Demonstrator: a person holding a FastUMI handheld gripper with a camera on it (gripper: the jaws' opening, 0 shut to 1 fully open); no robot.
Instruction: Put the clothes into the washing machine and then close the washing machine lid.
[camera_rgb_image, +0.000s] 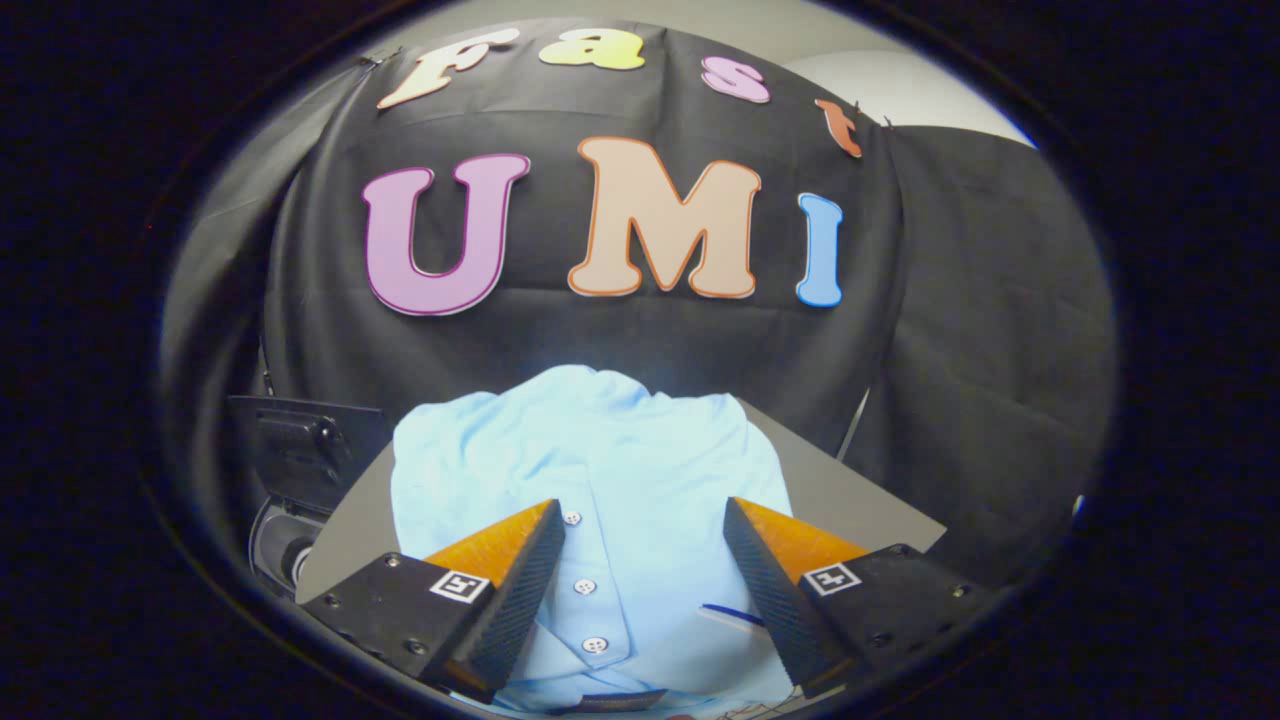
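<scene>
A light blue buttoned shirt (610, 470) lies folded on a grey table (850, 495), its button placket running straight between my fingers. My gripper (645, 515) hovers over the shirt with its jaws wide apart and nothing pressed between them. The left finger (520, 560) and the right finger (770, 560) sit over the shirt's front on either side of the buttons. A dark washing machine (295, 470) stands beside the table to the left of the shirt, low down past the left finger; whether its lid is up is hard to tell.
Black cloth walls close the booth behind the table and to the right. The table's far edge runs just behind the shirt. A bare grey strip of table lies right of the shirt.
</scene>
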